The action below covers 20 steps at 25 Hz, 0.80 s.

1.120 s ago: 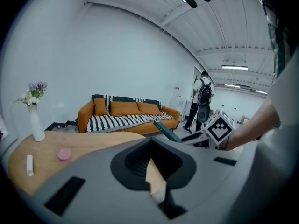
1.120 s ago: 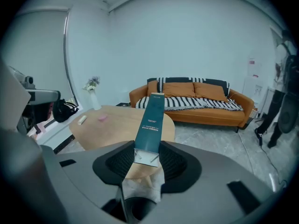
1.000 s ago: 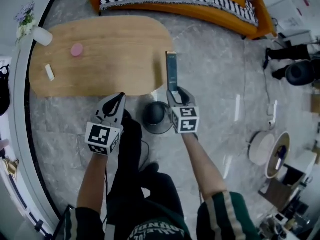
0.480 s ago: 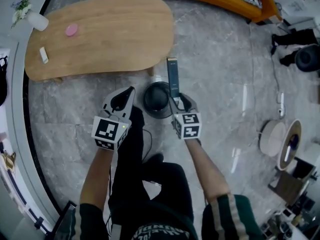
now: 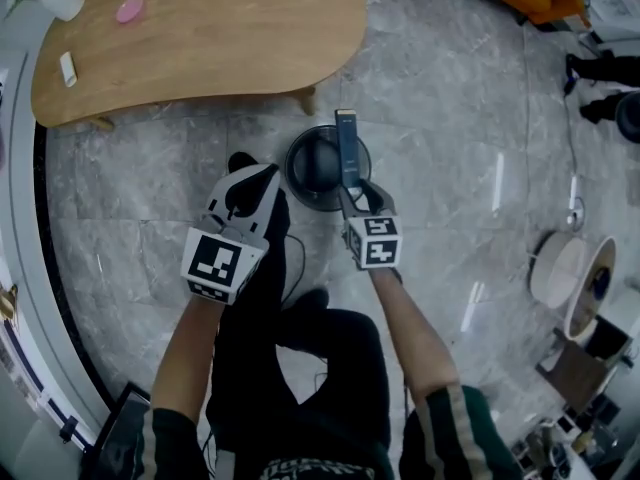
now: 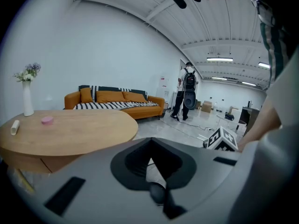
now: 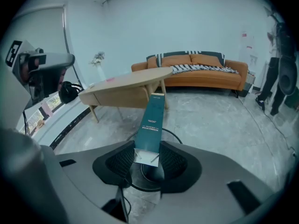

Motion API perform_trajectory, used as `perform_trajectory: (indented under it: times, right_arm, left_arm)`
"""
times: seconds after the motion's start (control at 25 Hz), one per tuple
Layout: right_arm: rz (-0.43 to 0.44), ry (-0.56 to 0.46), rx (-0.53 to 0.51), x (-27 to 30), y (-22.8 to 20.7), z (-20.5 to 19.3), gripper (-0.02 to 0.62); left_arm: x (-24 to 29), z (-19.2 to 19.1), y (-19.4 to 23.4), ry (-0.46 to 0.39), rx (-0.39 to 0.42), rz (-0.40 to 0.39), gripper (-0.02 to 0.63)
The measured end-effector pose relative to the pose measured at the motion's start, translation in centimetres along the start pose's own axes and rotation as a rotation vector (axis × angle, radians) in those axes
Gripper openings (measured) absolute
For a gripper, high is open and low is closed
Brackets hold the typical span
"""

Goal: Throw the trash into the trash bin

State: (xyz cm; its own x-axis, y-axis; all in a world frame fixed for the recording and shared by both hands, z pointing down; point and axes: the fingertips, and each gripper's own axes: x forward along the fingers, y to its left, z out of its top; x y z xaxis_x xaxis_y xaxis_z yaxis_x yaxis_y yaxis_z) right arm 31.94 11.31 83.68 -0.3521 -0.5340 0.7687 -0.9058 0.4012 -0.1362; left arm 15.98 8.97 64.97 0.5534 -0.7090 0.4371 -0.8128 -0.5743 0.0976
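Well, our right gripper point(image 5: 352, 192) pinches the box point(image 5: 346, 146) by its near end, above the bin's point(image 5: 304, 173) 3 o'clock side. It looks light and easy to crush. Our left gripper point(image 6: 156, 190) is closed, empty.

Teal carton point(image 5: 346, 148): long, slim, white print, near end flap loose. Your right gripper point(image 5: 354, 192) clamps that end; the far end juts out above the trash bin point(image 5: 296, 190). Bin: round, dark, upright on the floor just beneath.
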Motion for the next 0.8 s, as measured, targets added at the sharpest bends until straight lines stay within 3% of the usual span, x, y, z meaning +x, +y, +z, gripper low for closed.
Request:
perform_trajectory:
  times: [0.28, 0.52, 0.68, 0.8]
  right_arm:
    - [0.017, 0.179, 0.002, 4.9, -0.2, -6.1, 0.164]
    - [0.02, 0.354, 0.047, 7.0, 0.1, -8.9, 0.164]
    - [0.035, 0.366, 0.054, 8.1, 0.7, -9.1, 0.164]
    - [-0.005, 0.362, 0.066, 8.0, 0.0, -8.7, 0.173]
  left_arm:
    - [0.4, -2.3, 1.4, 0.014, -0.034, 0.015, 0.0]
    - [1.3, -2.9, 3.1, 0.034, -0.032, 0.014, 0.0]
    - [1.7, -3.3, 3.9, 0.055, -0.043, 0.003, 0.0]
    - [2.1, -3.5, 4.1, 0.072, -0.039, -0.001, 0.0]
